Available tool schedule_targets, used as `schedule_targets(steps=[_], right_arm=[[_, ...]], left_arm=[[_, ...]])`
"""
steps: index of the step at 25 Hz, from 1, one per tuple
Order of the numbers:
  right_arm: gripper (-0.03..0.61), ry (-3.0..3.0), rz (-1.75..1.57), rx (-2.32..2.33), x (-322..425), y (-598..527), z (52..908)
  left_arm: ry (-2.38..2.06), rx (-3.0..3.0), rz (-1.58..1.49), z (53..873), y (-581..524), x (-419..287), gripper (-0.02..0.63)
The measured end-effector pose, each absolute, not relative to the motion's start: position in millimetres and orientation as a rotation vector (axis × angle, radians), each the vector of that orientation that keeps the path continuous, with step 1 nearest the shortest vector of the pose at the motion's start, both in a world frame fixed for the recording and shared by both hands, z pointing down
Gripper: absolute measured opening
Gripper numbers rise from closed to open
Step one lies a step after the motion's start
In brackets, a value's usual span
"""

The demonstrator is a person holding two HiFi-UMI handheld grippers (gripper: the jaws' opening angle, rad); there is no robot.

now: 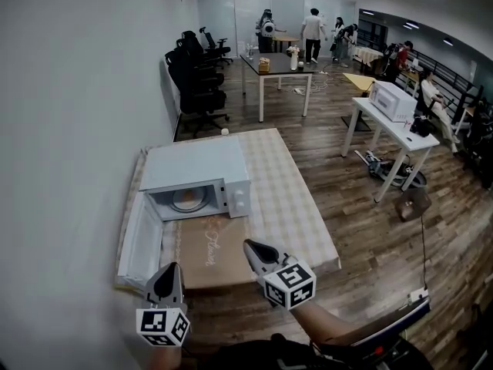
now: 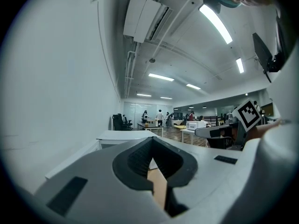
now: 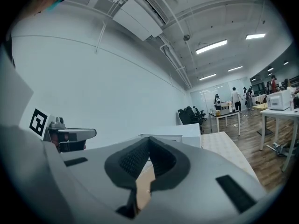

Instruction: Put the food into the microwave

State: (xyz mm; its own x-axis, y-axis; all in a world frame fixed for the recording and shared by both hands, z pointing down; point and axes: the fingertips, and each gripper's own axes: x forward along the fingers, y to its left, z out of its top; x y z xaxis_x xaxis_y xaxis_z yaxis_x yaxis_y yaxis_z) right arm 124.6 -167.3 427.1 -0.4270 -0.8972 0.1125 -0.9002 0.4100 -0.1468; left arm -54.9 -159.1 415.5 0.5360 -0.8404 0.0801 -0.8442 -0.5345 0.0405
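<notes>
Each hand carries a moulded, light grey gripper with smooth, rounded shells. The left gripper (image 1: 168,277) and the right gripper (image 1: 256,248) both taper to a dark, pointed nose. Behind each nose sits a white cube printed with black square markers, the left cube (image 1: 162,326) and the right cube (image 1: 290,284). Up close along the jaws, the pale grey shells have small black rectangular patches (image 2: 226,159) set into them. The black pads (image 2: 138,160) are finely ribbed and edge a V-shaped notch. The person wears dark clothing (image 1: 254,354), seen at the bottom of the head view.
</notes>
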Motion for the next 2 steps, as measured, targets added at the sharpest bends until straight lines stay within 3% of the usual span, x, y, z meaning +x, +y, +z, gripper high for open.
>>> schedule_targets(steps=[2], right_arm=[[0.008, -2.616, 0.287, 1.681, 129.4, -168.4, 428.5]], left_arm=[[-1.460, 2.689, 0.081, 419.1, -159.9, -50.2, 0.008]])
